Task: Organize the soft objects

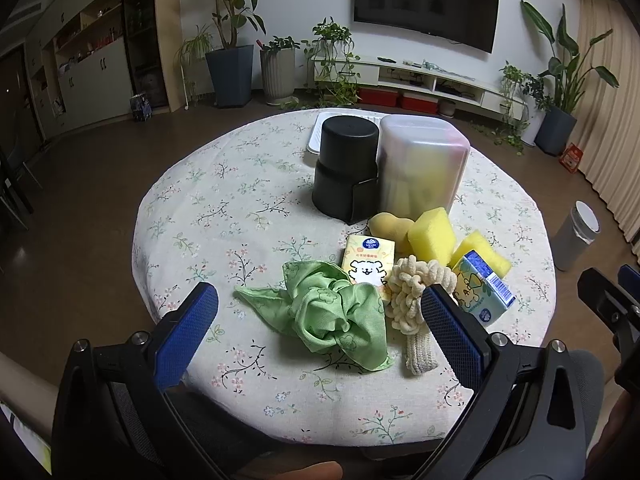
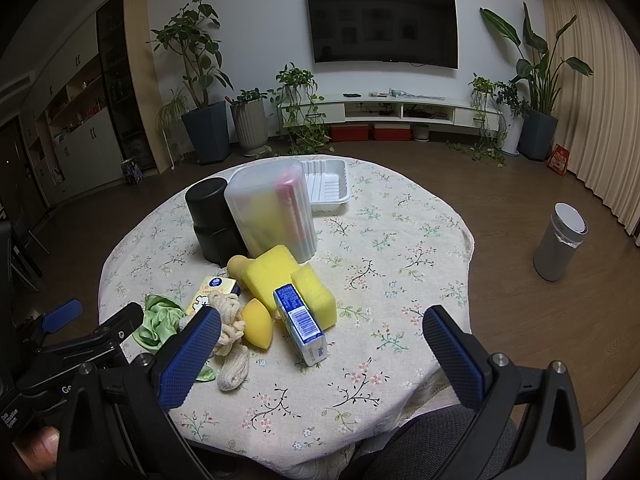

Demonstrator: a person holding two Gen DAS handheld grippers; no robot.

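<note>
A crumpled green cloth [image 1: 326, 312] lies on the round floral table [image 1: 224, 216], between my left gripper's [image 1: 320, 304] open, empty fingers. Beside it lie a cream knotted rope toy [image 1: 412, 292], two tissue packs [image 1: 370, 262] [image 1: 482, 286], yellow sponges [image 1: 432, 234] and a yellow makeup sponge [image 1: 386, 224]. My right gripper [image 2: 322, 326] is open and empty above the table's near edge, with a tissue pack [image 2: 300, 322], sponges [image 2: 314, 294], a makeup sponge [image 2: 256, 322] and the rope toy [image 2: 230, 330] ahead of it. The green cloth [image 2: 158, 322] shows at its left.
A black cylinder holder [image 1: 346, 164] and a frosted plastic box [image 1: 422, 164] stand mid-table, with a white tray [image 2: 326, 184] behind. A grey bin [image 2: 560, 242] stands on the floor to the right. Plants and a TV unit line the far wall.
</note>
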